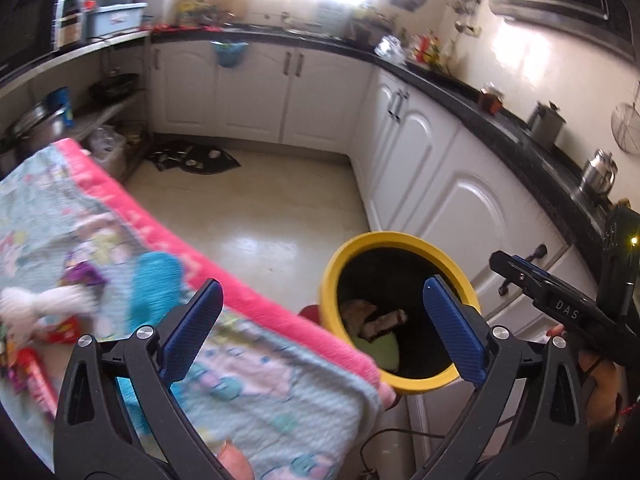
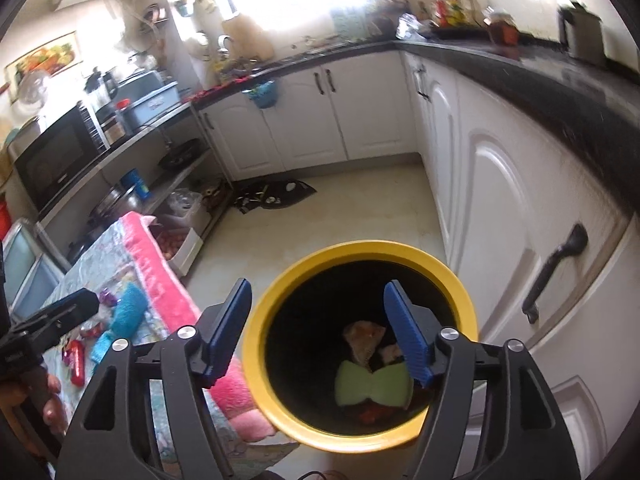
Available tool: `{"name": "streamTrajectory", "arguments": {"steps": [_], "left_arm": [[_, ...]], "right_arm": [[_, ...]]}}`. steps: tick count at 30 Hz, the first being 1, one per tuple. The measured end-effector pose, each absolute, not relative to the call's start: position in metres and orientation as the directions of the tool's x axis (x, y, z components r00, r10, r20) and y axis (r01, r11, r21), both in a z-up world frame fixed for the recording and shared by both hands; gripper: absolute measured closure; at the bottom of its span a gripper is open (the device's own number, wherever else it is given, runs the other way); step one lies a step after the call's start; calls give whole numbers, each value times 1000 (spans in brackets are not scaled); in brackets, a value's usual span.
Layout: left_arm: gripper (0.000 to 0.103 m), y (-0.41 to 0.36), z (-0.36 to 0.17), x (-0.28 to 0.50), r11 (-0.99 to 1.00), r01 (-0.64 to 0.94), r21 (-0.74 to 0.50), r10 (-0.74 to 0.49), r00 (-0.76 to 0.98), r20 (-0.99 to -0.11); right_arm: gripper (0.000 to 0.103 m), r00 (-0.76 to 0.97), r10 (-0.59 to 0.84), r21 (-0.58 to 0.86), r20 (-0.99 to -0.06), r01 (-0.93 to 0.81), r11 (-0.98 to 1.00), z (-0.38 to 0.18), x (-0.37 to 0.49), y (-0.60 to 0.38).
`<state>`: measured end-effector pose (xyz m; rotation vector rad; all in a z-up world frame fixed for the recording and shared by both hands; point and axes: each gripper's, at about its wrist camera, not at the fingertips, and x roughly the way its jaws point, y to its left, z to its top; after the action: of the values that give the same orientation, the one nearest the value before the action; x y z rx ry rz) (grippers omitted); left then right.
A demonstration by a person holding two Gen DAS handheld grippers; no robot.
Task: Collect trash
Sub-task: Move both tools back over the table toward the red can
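Tongs on both sides were released, each pair of blue pads spread wide with nothing between them. The right tongs [image 2: 318,330] hung directly over the mouth of the yellow bin [image 2: 280,412], pointing down into it; the left tongs [image 1: 320,332] were held above the near edge of the surface [image 1: 248,376], angled toward the same bin, with the right tool's black body at its right. That surface wore a pale patterned cloth with a pink border [image 1: 256,300] and stood just beside the bin on a cream tile floor [image 1: 256,208], ringed by white cabinets [image 1: 452,204] under a black countertop [image 2: 532,76]. Inside the bin lay one green sponge [image 2: 374,384], one tan crumpled piece [image 2: 364,340] and a small red scrap [image 2: 374,414]. On the cloth remained one teal sponge [image 2: 128,312], one red wrapper [image 2: 77,360] and one purple wrapper [image 2: 107,297].
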<state>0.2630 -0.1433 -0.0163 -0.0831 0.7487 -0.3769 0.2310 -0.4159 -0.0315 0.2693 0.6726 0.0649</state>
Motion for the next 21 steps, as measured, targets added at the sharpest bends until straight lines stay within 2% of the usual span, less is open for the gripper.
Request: {"name": "streamTrajectory", "arguments": {"steps": [15,21], "left_arm": [[11,-59,9,206,964,175,-200,-262,746,-612],[11,-37,18,183,974,135,-182,-219,772,-596]], "right_arm": [[26,806,232,244,-544,-112,963,8,210,-360],[24,795,310,257,-521,-200,946,20,200,-326]]}}
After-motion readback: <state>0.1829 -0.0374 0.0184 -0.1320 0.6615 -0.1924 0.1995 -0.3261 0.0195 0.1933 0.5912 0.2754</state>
